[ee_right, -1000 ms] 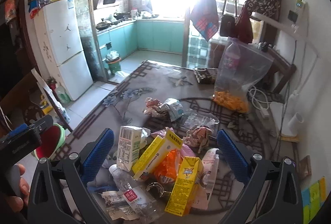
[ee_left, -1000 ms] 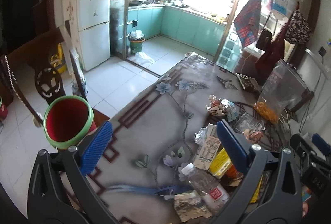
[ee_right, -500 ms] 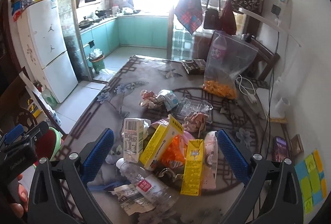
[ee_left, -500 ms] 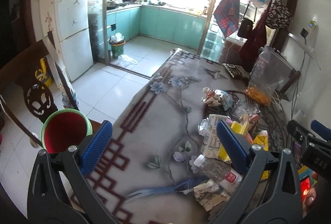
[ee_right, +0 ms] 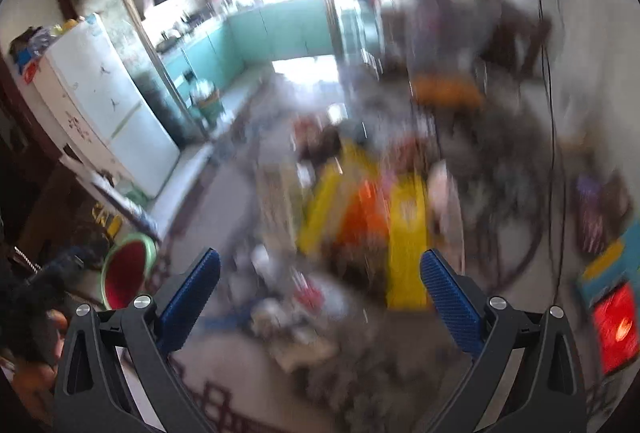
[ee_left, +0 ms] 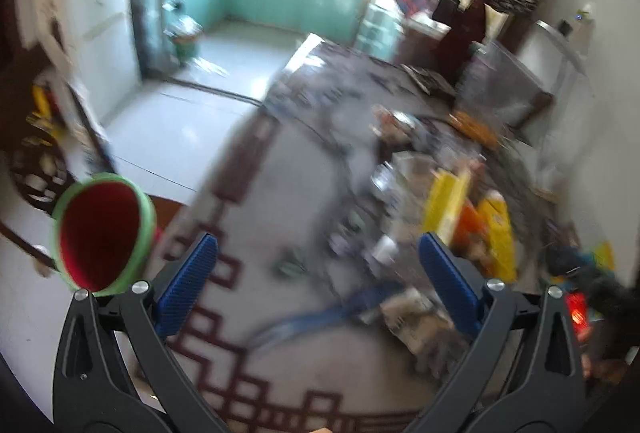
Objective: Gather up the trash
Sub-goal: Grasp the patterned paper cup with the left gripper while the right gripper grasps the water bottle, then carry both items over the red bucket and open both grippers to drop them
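Both views blurred. Left gripper [ee_left: 318, 275] jaws spread, holding nothing, above the table [ee_left: 280, 201]; trash pile [ee_left: 448, 209] at its 2 o'clock, bin [ee_left: 102, 233] at 9 o'clock off the table edge. Right gripper [ee_right: 320, 293] also wide apart and empty; pile [ee_right: 360, 209] at 12 o'clock, just ahead.

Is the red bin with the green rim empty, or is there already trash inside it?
It looks empty: the bin shows only plain red inside in the left wrist view. Its bottom is hidden, so I cannot be sure.
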`<state>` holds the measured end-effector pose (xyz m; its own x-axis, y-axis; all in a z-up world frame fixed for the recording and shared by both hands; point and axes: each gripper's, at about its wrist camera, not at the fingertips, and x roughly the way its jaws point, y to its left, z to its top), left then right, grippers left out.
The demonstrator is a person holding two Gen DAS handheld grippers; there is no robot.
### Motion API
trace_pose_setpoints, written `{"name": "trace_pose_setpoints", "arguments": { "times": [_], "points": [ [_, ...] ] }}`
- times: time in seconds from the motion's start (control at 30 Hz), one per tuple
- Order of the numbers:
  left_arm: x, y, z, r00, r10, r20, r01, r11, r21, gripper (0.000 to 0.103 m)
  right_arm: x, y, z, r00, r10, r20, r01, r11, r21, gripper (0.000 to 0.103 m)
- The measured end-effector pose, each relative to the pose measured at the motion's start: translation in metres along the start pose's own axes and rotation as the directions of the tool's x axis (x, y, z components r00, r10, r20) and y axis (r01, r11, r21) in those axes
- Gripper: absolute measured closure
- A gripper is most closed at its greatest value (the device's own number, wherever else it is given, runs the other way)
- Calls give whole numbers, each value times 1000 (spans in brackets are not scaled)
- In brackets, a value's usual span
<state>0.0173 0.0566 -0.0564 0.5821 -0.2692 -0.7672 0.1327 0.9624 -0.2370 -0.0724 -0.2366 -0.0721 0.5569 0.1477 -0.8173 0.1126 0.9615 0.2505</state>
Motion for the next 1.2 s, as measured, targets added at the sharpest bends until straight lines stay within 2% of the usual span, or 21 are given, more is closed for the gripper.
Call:
{"name": "trace_pose_setpoints", "arguments": {
  "times": [0.1,0.2,0.23,0.27,0.33,0.4,0.53,0.57,0.6,0.67,0.77,0.9,0.97,1.07,1.1,1.13,1.17,1.2],
  "points": [
    [15,0,-10,998,-16,-56,18,999,36,4,27,-1,-14,996,-16,-88,13,999,-42,10],
    [29,-3,-23,991,-64,-118,69,997,44,5,55,16,-8,985,-76,-156,42,976,-212,20],
    [32,-5,-28,988,-79,-130,86,995,49,5,65,23,-5,978,-83,-193,26,959,-281,21],
    [35,-8,-33,985,-88,-147,97,994,54,6,73,27,-3,971,-80,-226,3,946,-324,28],
    [41,-12,-41,979,-100,-178,110,993,48,7,95,31,-2,947,-74,-312,-52,924,-379,34],
    [47,-17,-48,972,-119,-201,130,991,43,7,119,29,1,909,-59,-412,-113,918,-381,34],
    [61,-26,-64,957,-133,-256,148,988,40,7,152,28,0,857,-46,-514,-184,903,-387,36],
    [66,-30,-69,951,-142,-274,159,986,40,7,154,32,0,849,-48,-527,-193,899,-393,39],
    [70,-33,-73,949,-135,-286,155,987,47,7,159,33,-3,843,-46,-537,-204,894,-398,47],
    [79,-38,-79,943,-122,-309,145,988,52,7,157,32,-1,843,-9,-538,-230,898,-374,49],
    [86,-44,-85,933,-131,-335,152,988,39,7,134,30,5,858,87,-506,-289,897,-336,53],
    [96,-56,-85,918,-178,-355,188,982,-8,7,85,18,23,910,171,-378,-300,901,-313,54],
    [107,-64,-89,910,-173,-377,182,983,-10,8,68,6,32,925,203,-322,-296,915,-273,54],
    [127,-72,-98,898,-135,-418,148,989,-1,17,45,-15,42,940,240,-241,-291,935,-203,54],
    [132,-72,-100,893,-140,-427,148,989,-14,27,42,-17,40,950,231,-209,-271,943,-190,54],
    [135,-73,-102,890,-135,-435,139,990,-21,31,40,-22,40,950,239,-201,-274,946,-172,54],
    [132,-77,-101,905,-121,-409,133,991,1,47,40,-24,40,949,246,-196,-277,948,-156,54],
    [133,-80,-101,901,-122,-416,138,990,9,51,38,-29,40,948,255,-190,-282,950,-132,54]
  ]
}}
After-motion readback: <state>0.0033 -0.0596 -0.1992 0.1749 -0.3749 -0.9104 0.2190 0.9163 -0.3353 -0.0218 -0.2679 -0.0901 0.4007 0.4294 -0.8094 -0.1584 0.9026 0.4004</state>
